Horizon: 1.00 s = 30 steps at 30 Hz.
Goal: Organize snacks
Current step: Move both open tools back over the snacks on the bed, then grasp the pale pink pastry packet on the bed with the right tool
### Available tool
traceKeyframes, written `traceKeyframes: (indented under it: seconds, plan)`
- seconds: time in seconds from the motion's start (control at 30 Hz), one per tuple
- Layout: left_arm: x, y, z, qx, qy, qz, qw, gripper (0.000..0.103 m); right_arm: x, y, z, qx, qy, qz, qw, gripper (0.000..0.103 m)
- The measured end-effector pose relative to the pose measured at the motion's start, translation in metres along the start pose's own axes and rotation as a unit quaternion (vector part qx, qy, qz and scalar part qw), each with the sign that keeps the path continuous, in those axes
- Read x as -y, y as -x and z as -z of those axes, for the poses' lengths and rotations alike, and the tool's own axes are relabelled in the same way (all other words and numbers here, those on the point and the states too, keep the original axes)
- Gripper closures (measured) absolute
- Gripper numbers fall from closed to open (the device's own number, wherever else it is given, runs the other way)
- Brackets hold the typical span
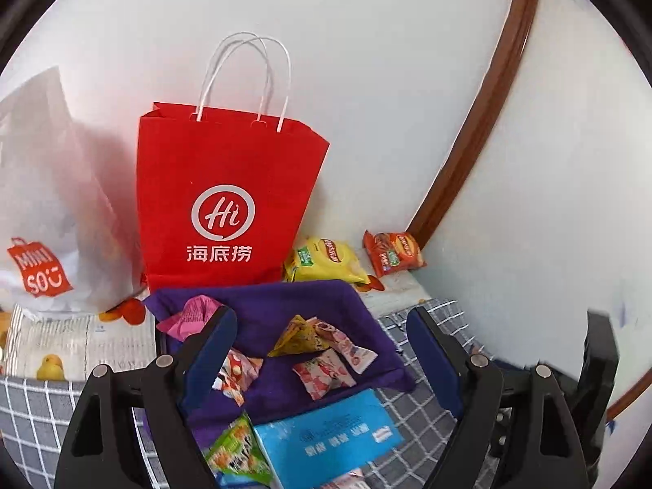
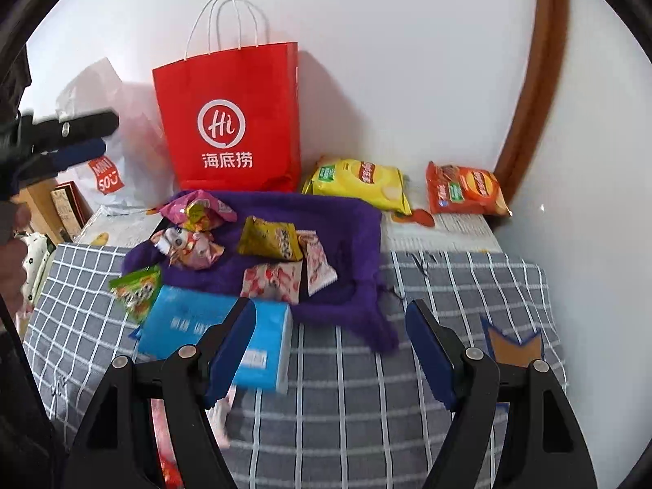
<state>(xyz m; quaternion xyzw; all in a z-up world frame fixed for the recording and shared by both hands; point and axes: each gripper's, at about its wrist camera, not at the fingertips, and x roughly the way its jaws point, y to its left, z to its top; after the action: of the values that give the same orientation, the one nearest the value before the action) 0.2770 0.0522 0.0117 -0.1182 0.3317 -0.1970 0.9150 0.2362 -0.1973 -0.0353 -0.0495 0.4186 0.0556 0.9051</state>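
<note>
Several snacks lie loose and I see nothing sorted yet, so I judge the job barely begun. My landmark is the red bag [image 2: 232, 122], standing upright against the wall with its handles up and its mouth open to the top; from here I cannot see whether anything is inside.

Just in front of the red bag a purple cloth [image 2: 338, 220] is spread on the checked bed cover [image 2: 448, 285], and on it lie a pink packet [image 2: 199, 208], a mustard packet [image 2: 271, 240] and two pink-and-white sachets [image 2: 273, 279]. A green packet [image 2: 136, 287] and a blue tissue pack [image 2: 195, 326] sit at the cloth's near edge, farthest from the bag. To the right of the bag, against the wall, are a yellow chip bag [image 2: 358, 181] and, beyond it, an orange chip bag [image 2: 464, 189].

The yellow chip bag lies flat with its long axis running sideways away from the red bag; the orange one lies much the same, slightly tilted. The mustard packet stands as a puffed pyramid, tip up.

My left gripper [image 1: 322, 346] hangs over the cloth with jaws wide and nothing between them. My right gripper [image 2: 330, 346] is above the bed cover, nearer me than the cloth, jaws well apart and empty too. All the packets are left to gather, I'd say.
</note>
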Motion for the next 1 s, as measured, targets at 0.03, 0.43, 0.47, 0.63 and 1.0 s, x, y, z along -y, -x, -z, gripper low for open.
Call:
traceKeyframes:
  seconds: [0.03, 0.43, 0.47, 0.63, 1.0]
  plan:
    - [0.002, 0.004, 0.001, -0.004, 0.003, 0.006, 1.0, 0.019, -0.001, 0.004, 0.004, -0.004, 0.0, -0.003, 1.0, 0.028]
    - [0.016, 0.049, 0.049, -0.034, 0.002, 0.004, 0.9994, 0.019, -0.045, 0.023, 0.054, -0.024, 0.026, -0.019, 0.999, 0.028]
    - [0.014, 0.051, 0.055, -0.036, 0.004, 0.0, 0.9994, 0.02, -0.048, 0.02, 0.058, -0.029, 0.026, -0.029, 0.999, 0.028]
    - [0.0, 0.056, 0.082, -0.047, 0.016, -0.033, 0.9982, 0.02, -0.062, 0.0, 0.081, -0.056, 0.02, -0.056, 0.997, 0.043]
    - [-0.046, 0.062, 0.137, -0.09, 0.05, -0.085, 0.9911, 0.02, -0.093, -0.054, 0.095, -0.09, 0.015, -0.108, 0.99, 0.044]
